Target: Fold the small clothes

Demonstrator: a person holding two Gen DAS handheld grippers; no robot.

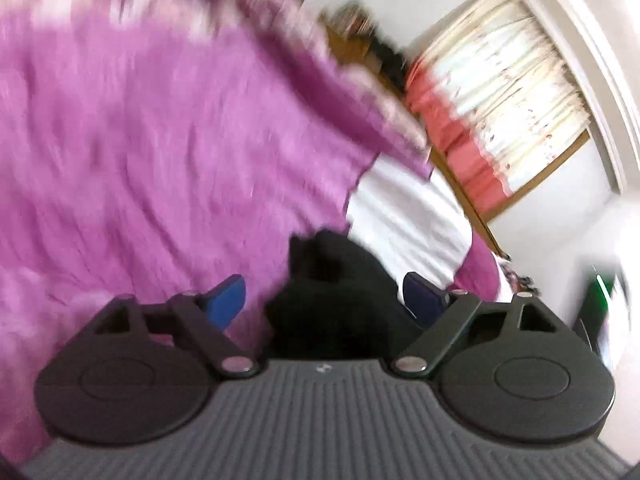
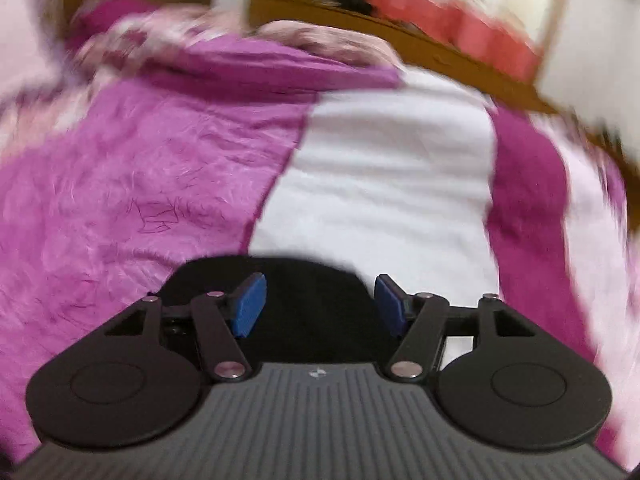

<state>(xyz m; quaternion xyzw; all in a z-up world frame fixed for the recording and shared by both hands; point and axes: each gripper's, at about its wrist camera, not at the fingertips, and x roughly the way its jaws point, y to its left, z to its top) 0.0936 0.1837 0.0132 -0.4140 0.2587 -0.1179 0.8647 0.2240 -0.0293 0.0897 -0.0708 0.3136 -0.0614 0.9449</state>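
Two blue pads tip each gripper, four counted, spread wide. Between the left gripper [image 1: 324, 300] pads bunches one black garment [image 1: 332, 280], untouched as far as blur allows. At ten o'clock lies one magenta bedspread [image 1: 140, 140]; at two o'clock, one white sheet [image 1: 404, 216]. Right gripper [image 2: 320, 302] gapes over the same flat black garment [image 2: 312, 300], sheet [image 2: 380, 180] at twelve.
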